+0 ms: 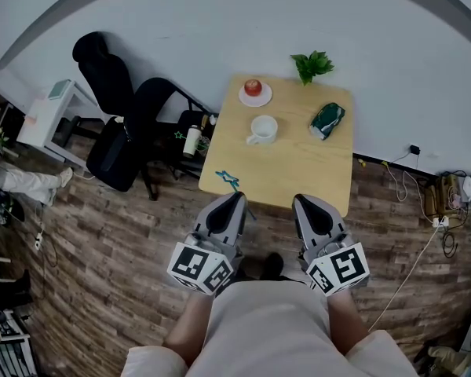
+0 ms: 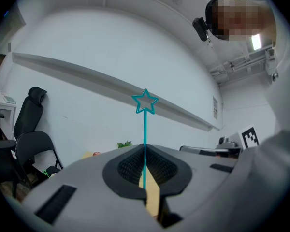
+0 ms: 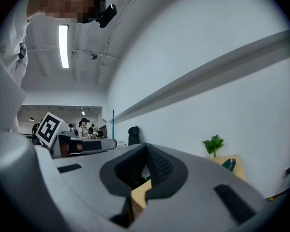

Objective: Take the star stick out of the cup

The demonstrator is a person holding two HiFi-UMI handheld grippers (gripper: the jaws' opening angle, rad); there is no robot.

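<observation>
Left gripper view: left gripper [image 2: 145, 151] pinches star stick [image 2: 145, 127] upright (jaws closed).

Lower end of star stick [image 2: 145, 124] hidden within left gripper [image 2: 145, 153]

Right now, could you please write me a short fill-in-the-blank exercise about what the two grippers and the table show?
The left gripper is shut on a teal stick topped with a ____.
The right gripper is shut and holds ____.
On the table, the plate carries a red ____.
Missing words: star; nothing; apple.
</observation>
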